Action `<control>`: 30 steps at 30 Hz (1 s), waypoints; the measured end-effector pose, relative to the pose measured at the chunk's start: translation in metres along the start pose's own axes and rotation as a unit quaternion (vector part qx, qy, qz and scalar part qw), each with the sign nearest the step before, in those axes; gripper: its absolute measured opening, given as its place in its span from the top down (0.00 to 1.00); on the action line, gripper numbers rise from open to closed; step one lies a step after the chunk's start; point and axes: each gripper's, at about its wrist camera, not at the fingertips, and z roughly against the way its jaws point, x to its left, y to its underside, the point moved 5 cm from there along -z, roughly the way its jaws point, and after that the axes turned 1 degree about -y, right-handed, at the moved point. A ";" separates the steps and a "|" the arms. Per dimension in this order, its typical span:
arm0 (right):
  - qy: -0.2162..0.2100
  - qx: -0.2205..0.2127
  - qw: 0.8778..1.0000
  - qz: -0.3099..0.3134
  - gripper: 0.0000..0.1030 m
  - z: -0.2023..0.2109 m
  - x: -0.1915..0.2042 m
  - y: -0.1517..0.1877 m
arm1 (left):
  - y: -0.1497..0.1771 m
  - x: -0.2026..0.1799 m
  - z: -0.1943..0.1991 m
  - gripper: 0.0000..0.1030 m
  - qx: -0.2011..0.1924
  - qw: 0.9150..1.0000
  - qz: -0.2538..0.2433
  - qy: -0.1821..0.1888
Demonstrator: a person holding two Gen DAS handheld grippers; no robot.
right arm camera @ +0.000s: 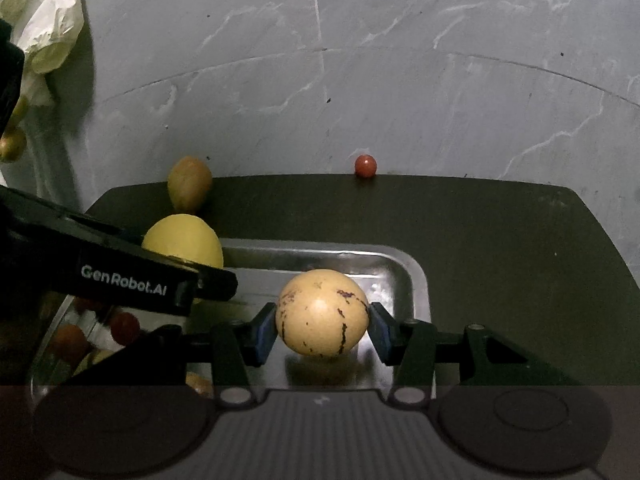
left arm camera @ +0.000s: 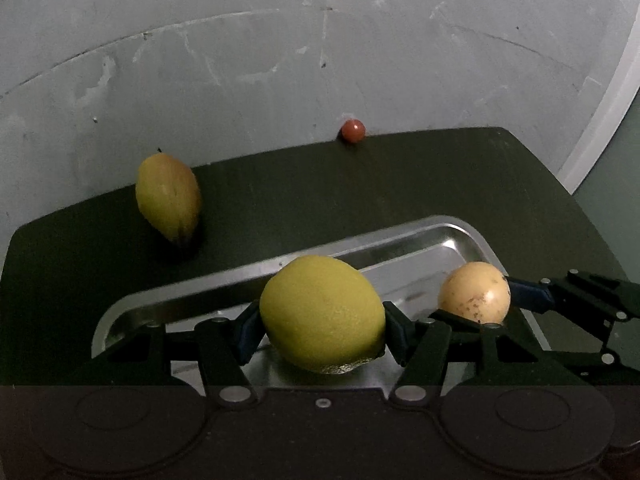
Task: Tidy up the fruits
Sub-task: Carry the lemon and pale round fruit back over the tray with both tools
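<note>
Left gripper (left arm camera: 322, 330) clamps a dimpled yellow lemon (left arm camera: 322, 314); right gripper (right arm camera: 322, 330) clamps a smooth, brown-streaked tan round fruit (right arm camera: 321, 312). Shiny steel tray (right arm camera: 414, 280) beneath both.

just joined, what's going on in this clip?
A person is sorting fruit into a metal tray with two handheld grippers. The left gripper is shut on a lemon and the right gripper on a speckled tan fruit, both over the tray. A few small fruits already lie in the tray. A mango and a small red fruit sit on the dark table by the wall.
</note>
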 end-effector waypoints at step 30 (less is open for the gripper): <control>0.020 0.017 1.000 -0.015 0.49 0.011 0.009 0.015 | 0.017 0.000 0.001 0.39 0.022 1.000 -0.014 0.000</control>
